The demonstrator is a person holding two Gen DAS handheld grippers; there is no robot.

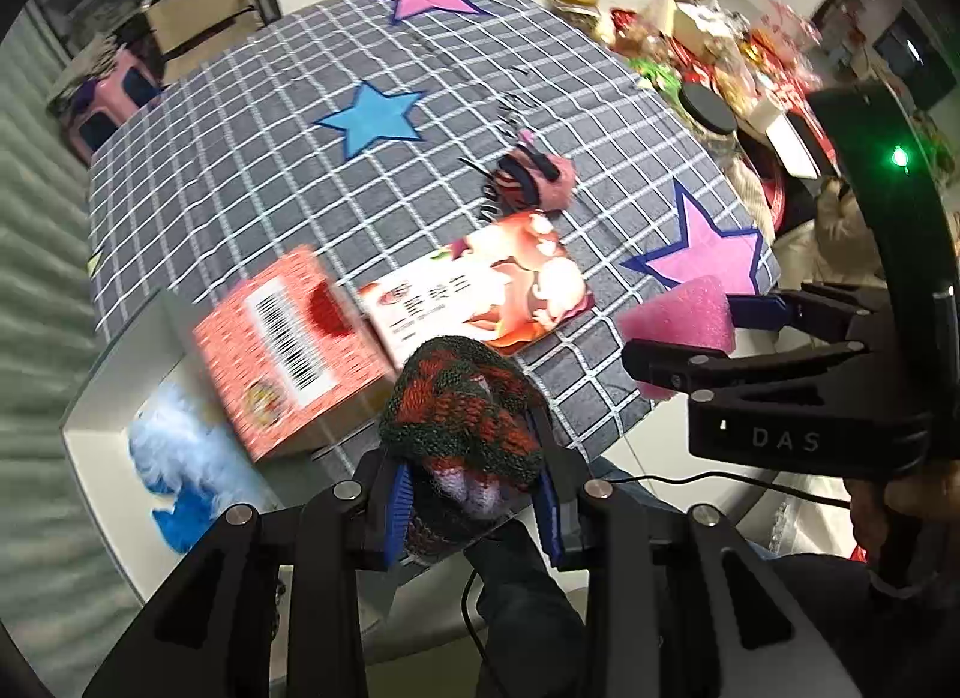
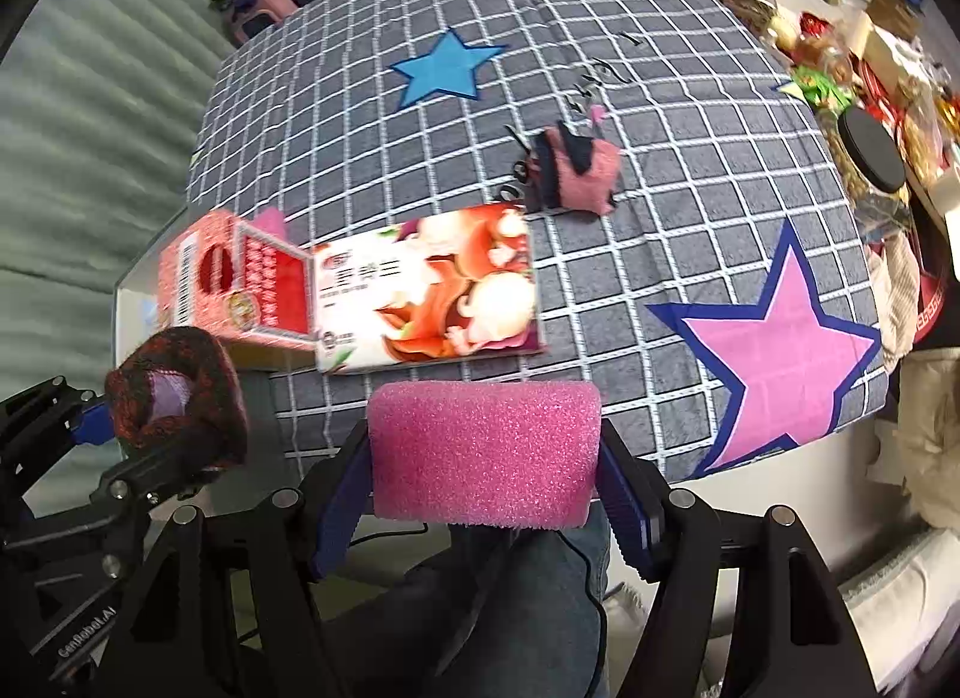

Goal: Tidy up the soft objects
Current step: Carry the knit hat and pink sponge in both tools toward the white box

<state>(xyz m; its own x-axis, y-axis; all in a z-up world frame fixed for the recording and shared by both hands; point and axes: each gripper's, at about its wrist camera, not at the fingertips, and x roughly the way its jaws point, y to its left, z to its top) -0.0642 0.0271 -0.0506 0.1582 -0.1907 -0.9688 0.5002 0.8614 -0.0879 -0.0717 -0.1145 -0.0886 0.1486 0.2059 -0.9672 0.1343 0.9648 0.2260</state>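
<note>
Over the checked surface | my left tongs pinch a knitted red-green bundle | my right tongs pinch a pink sponge

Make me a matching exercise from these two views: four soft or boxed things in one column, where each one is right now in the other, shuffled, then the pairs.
Things
1. pink sponge
2. knitted sock
3. pink and black cloth
4. blue fluffy thing

Places
A. lying loose on the checked cloth, beyond the flat picture box
B. clamped in the right gripper
C. inside the white bin at the table's edge
D. clamped in the left gripper

Pairs: 1-B, 2-D, 3-A, 4-C
</note>
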